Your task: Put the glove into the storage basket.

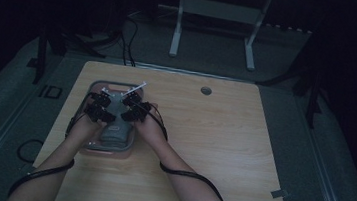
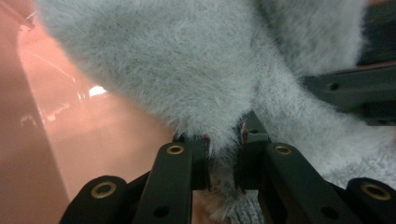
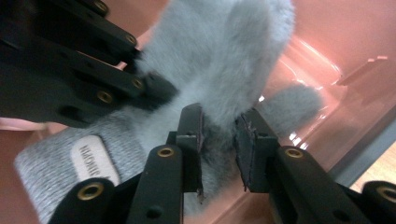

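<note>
one fuzzy grey glove [image 2: 187, 70], prob. one clear tray [image 1: 98, 86].

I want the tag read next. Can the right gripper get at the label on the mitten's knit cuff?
Probably not yet: the right gripper is clamped on the mitten's fur, and the left gripper crosses just above the label.

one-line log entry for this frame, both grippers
left gripper: shut on grey fuzzy mitten | right gripper: jaws around mitten | mitten: in clear bin
</note>
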